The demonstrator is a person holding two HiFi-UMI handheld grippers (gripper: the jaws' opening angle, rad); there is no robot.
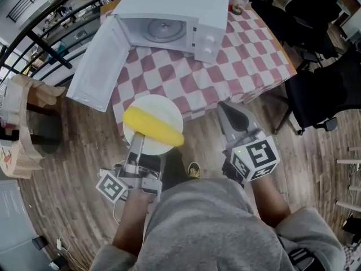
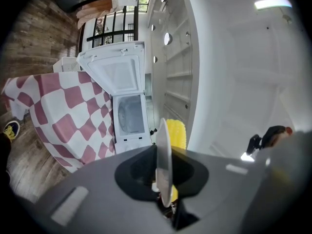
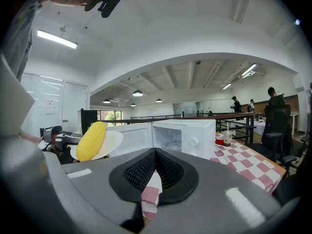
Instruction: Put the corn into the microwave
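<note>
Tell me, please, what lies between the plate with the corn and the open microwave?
Only bare checkered tablecloth, in the head view, separates plate from microwave.

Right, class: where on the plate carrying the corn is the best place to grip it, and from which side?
The thin near rim of the plate, from the person's side, one jaw above, one below: the corn lies across the middle and the far edge faces the open microwave. The left gripper is shut there.
</note>
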